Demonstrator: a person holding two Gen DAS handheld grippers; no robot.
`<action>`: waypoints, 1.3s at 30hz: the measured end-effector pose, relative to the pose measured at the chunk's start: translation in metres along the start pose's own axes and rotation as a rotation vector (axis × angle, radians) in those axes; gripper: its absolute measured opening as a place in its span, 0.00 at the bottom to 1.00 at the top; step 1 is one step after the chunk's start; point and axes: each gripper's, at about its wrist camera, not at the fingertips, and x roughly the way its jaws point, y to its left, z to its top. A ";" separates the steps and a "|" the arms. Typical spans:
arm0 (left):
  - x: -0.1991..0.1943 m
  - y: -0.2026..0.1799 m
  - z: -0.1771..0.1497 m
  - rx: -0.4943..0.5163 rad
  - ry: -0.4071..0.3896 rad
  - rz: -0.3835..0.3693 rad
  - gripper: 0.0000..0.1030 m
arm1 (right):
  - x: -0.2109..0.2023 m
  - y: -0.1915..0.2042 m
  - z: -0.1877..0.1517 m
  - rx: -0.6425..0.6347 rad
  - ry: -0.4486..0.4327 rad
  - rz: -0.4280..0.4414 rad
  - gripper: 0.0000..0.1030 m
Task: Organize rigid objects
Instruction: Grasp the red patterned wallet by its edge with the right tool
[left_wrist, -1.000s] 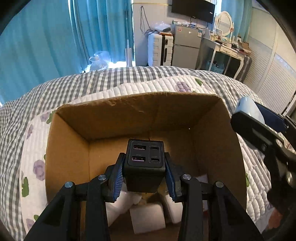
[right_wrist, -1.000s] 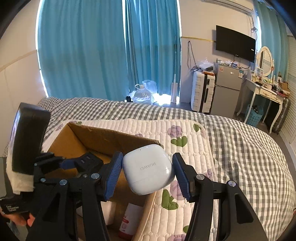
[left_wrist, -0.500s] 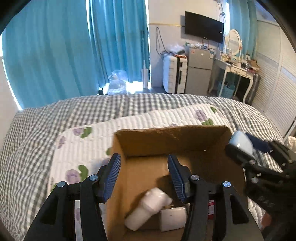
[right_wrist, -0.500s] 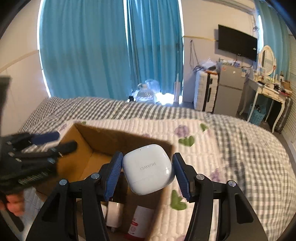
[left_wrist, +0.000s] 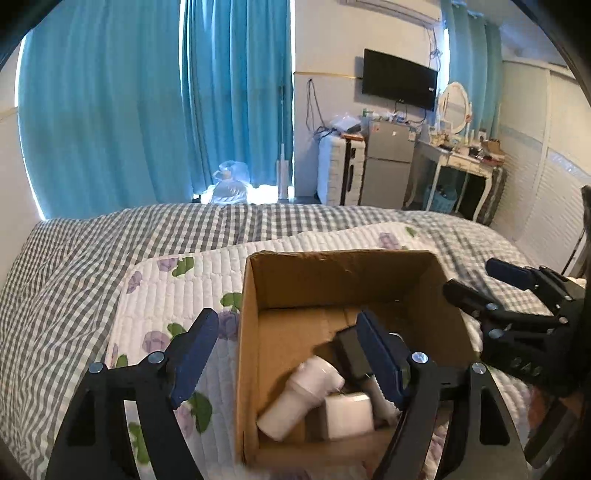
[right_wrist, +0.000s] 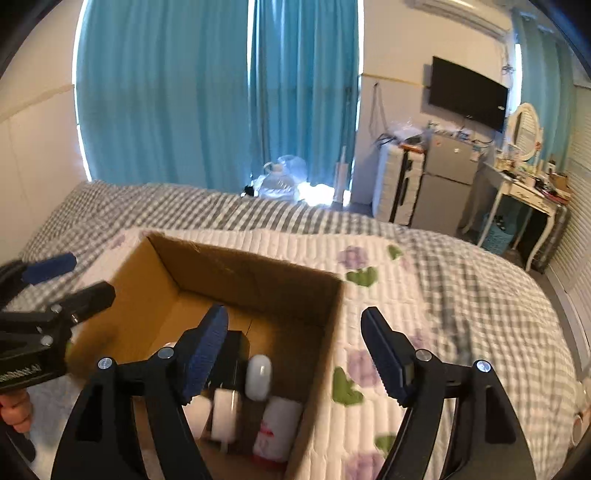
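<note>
Cardboard brown open box (right_wrist: 258, 275) holds light, rigid, probably slick white earbud case (right_wrist: 258, 376); grip its flat sides; both hand-held grippers, left (left_wrist: 286, 350) and right (right_wrist: 295, 354), released.

checked bed (left_wrist: 110, 251), floral quilted pad (right_wrist: 399, 295), apparently cardboard box (right_wrist: 255, 273) atop

White earbud case (right_wrist: 258, 376), black charger (left_wrist: 351, 350) inside open cardboard box (right_wrist: 255, 273).

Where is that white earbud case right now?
In the right wrist view, the white earbud case lies inside the cardboard box on the bed, between the black charger and the red-and-white bottle.
</note>
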 end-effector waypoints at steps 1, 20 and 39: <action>-0.010 0.000 -0.002 -0.005 -0.007 -0.001 0.89 | -0.014 -0.001 -0.002 0.010 0.002 -0.004 0.76; -0.025 0.018 -0.148 -0.014 0.153 0.152 1.00 | -0.017 0.034 -0.140 0.109 0.302 0.011 0.83; -0.019 0.033 -0.165 -0.106 0.190 0.179 1.00 | -0.004 0.105 -0.161 -0.144 0.294 -0.029 0.21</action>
